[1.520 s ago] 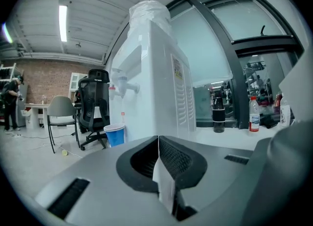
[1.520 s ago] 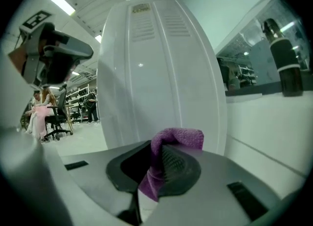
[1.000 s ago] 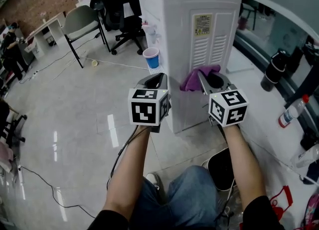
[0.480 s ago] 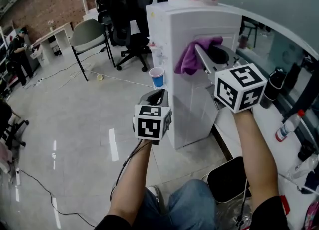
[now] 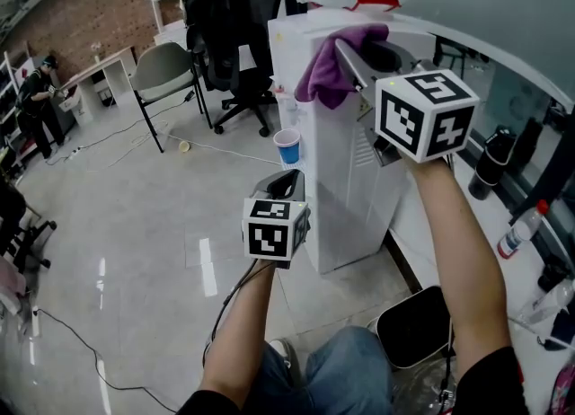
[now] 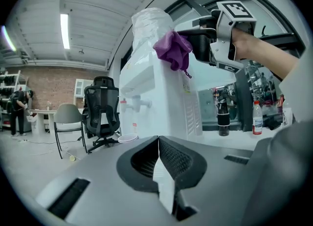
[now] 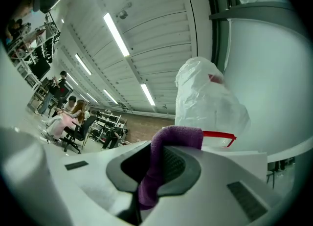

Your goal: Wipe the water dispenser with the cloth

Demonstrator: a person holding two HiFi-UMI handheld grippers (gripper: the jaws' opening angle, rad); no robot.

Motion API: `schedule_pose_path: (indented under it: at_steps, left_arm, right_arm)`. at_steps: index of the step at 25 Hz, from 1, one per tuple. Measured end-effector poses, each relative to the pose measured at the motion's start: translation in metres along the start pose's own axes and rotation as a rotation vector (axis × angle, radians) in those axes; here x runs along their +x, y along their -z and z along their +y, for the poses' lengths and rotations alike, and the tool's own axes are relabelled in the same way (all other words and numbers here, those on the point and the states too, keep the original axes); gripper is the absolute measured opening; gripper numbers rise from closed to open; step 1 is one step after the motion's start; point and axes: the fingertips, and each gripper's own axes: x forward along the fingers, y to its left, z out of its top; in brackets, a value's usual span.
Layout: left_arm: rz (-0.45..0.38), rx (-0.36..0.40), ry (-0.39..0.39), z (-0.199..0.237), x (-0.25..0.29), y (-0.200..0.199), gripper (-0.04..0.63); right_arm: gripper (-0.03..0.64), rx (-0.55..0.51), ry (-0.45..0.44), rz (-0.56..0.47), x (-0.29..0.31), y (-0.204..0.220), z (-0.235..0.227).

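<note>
My right tongs (image 5: 355,58) pinch the purple cloth (image 5: 328,76) high on the white water dispenser (image 5: 332,198), at the top edge of its vented panel. My left tongs (image 5: 286,184) hang lower down beside the cabinet, pressed together on nothing.

The cloth is soft, light and limp. In the right gripper view it folds over the tongs (image 7: 156,171) in a loose hump (image 7: 173,137), with a tail trailing down between the jaws. The left gripper view shows that bunch (image 6: 172,49) lying against the casing, as far as I can judge. I reckon this grip suits wiping: the fold is held firmly and a wad sits ahead of the tips, so fabric rather than hard plastic meets the surface. If the pinch were near an edge, I would expect the cloth to drag out under friction.

The dispenser itself looks stiff and smooth, a hollow plastic shell. Its top carries something wrapped in a white bag (image 7: 208,98) (whether a full bottle or an empty one I cannot tell). A tall cabinet pushed hard up high may rock, so light, flat pressure seems wise. A blue paper cup (image 5: 287,146) stands under the taps, well clear of the cloth.
</note>
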Motion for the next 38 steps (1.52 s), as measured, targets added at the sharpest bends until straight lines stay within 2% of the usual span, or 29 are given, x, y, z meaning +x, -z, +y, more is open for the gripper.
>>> schedule_pose_path:
  at_steps: [6,16,38]
  left_arm:
    - [-0.004,-0.011,-0.004,0.004,-0.001,0.001,0.028]
    - [-0.032,-0.022,-0.007,0.004,-0.002,-0.003,0.028]
    - [0.023,-0.012,-0.006,0.002,0.004,0.028,0.028]
  right_arm:
    - [0.032,0.014,-0.001,0.018,0.004,0.011,-0.001]
    - [0.032,0.036,0.010,0.056,-0.011,0.057,0.004]
    - [0.032,0.184,0.039,0.201,-0.052,0.202,0.032]
